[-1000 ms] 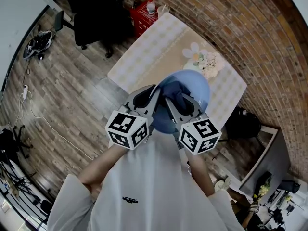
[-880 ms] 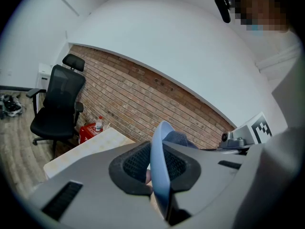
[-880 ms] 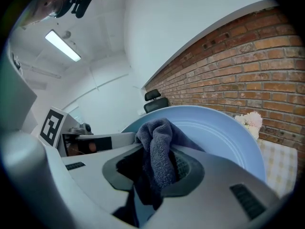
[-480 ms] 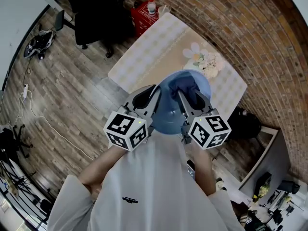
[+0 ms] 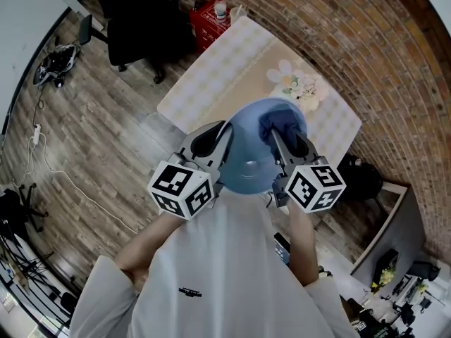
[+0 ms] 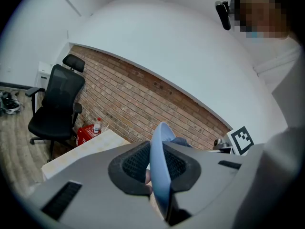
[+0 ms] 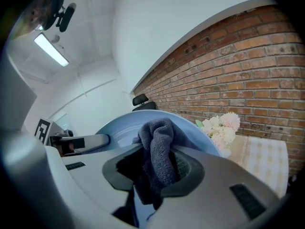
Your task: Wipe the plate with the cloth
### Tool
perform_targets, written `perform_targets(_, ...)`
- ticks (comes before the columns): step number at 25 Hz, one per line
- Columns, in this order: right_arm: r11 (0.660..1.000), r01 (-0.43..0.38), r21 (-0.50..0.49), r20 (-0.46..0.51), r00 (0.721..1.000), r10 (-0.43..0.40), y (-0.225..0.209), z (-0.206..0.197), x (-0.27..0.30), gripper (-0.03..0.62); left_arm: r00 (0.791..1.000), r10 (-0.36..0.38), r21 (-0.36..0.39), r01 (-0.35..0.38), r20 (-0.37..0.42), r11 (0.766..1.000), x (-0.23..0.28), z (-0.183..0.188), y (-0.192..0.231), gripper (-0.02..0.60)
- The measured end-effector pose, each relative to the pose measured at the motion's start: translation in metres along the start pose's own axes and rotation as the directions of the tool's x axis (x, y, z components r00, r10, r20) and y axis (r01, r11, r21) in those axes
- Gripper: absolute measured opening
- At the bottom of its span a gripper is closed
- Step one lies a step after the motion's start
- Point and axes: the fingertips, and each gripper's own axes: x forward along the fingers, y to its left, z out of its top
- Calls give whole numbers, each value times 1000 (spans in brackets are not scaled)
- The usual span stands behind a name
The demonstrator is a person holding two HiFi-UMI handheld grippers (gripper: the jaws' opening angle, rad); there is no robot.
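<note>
A light blue plate (image 5: 248, 162) is held up in the air above the table, tilted. My left gripper (image 5: 224, 141) is shut on its left rim; in the left gripper view the plate (image 6: 160, 168) shows edge-on between the jaws. My right gripper (image 5: 279, 134) is shut on a dark blue cloth (image 5: 276, 123), which is pressed against the plate's upper right part. In the right gripper view the bunched cloth (image 7: 159, 159) sticks out of the jaws against the plate (image 7: 119, 130) behind it.
Below stands a table with a pale checked cloth (image 5: 218, 76). A bunch of white flowers (image 5: 301, 90) lies at its far right. A red box with a bottle (image 5: 211, 18) and a black office chair (image 5: 137, 27) stand beyond it. A brick wall (image 5: 338, 41) runs along the right.
The right gripper has carried the cloth across the plate from its middle towards the upper right rim. The left gripper and the plate have hardly moved.
</note>
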Motion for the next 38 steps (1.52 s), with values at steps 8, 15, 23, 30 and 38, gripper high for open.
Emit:
perform_targets(8, 999, 11, 38, -31, 999, -10, -12, -15, -3, 120, 1000, 16, -9, -16, 14, 1000, 0, 6, 9, 38)
perform_targets(15, 998, 6, 56, -70, 998, -3, -14, -32, -3, 120, 999, 28, -7, -27, 22, 1000, 2, 12, 15, 41)
perform_targets(23, 997, -5, 71, -105, 994, 13, -13, -49, -3, 120, 998, 48, -10, -48, 27, 999, 9, 17, 24, 41)
perform_targets(30, 996, -35, 81, -139, 989, 46, 0, -63, -2, 120, 998, 55, -4, -55, 24, 998, 16, 21, 28, 41)
perform_targets(38, 995, -87, 37, -170, 981, 93, 25, -73, 1, 120, 998, 64, 6, -64, 30, 998, 21, 24, 30, 41)
